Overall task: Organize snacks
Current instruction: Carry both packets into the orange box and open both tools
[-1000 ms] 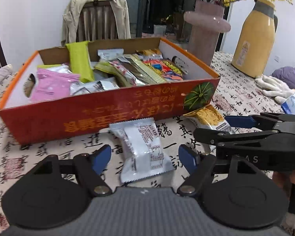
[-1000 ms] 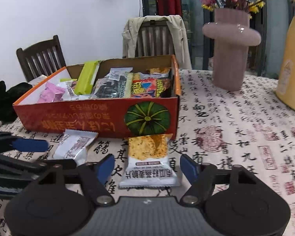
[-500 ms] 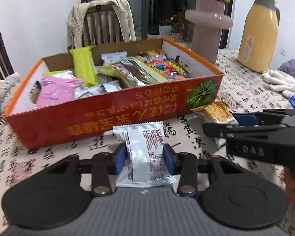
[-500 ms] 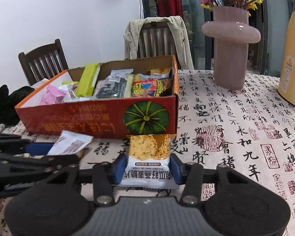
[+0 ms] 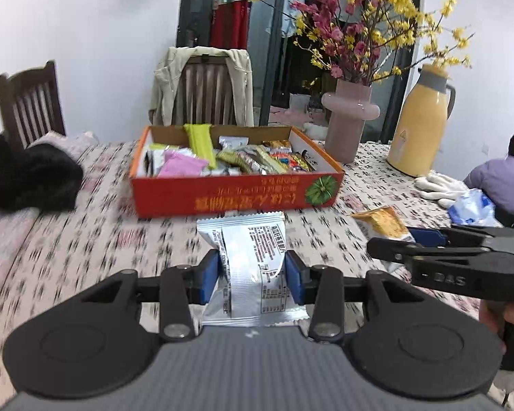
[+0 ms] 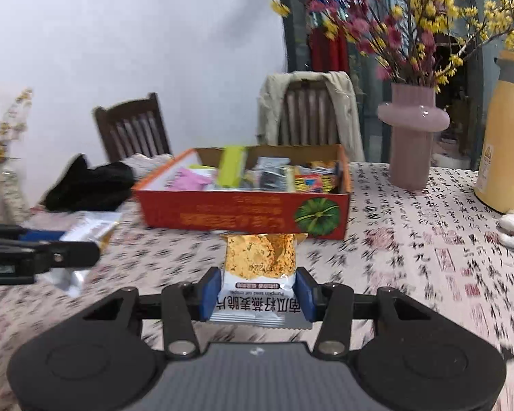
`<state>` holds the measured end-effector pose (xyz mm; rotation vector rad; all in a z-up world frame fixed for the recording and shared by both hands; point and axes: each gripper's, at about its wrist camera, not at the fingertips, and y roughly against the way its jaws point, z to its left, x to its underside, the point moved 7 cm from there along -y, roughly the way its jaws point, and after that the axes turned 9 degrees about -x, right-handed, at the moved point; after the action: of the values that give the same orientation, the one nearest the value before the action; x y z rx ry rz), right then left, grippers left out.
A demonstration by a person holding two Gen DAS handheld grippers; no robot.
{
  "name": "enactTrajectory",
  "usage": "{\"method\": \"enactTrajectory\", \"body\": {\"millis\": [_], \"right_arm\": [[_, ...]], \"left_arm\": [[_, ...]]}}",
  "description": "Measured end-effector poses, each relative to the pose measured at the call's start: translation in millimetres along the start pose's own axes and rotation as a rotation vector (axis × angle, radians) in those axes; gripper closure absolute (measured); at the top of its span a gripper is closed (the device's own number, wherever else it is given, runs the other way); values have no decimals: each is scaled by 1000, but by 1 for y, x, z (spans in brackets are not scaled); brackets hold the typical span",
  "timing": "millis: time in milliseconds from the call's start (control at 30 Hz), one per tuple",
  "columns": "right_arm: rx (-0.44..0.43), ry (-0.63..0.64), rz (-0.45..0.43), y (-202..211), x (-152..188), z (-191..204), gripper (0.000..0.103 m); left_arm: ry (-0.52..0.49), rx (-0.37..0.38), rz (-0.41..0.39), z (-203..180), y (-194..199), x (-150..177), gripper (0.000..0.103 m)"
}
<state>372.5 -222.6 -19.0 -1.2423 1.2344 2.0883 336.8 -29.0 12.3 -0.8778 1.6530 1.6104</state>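
A: Status of the bench (image 5: 68,246)?

B: Patterned cloth; red box (image 5: 236,198) of snacks stands ahead. Since a second ago, my left gripper (image 5: 252,275) clamped the silver packet (image 5: 250,267), my right gripper (image 6: 257,289) the orange-and-white packet (image 6: 260,267). Both packets are lifted clear, ready for boxing.

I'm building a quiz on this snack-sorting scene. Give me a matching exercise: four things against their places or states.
Things:
1. silver foil snack packet
2. orange-and-white oat crisp packet
3. lime green snack bar
4. pink ribbed glass vase

Places:
A. standing in the red cardboard box
B. on the table, right of the box
C. clamped in the right claw
D. clamped in the left claw

Pairs: 1-D, 2-C, 3-A, 4-B
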Motion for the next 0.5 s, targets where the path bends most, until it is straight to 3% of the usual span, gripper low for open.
{"method": "enactTrajectory", "body": {"millis": [233,500], "right_arm": [[-43,46,-34,78,39,56,57],[8,145,-77,152,92,100,57]], "left_arm": [[71,-6,-17,10,67,46,61],[121,-62,-60,27,141,101,61]]}}
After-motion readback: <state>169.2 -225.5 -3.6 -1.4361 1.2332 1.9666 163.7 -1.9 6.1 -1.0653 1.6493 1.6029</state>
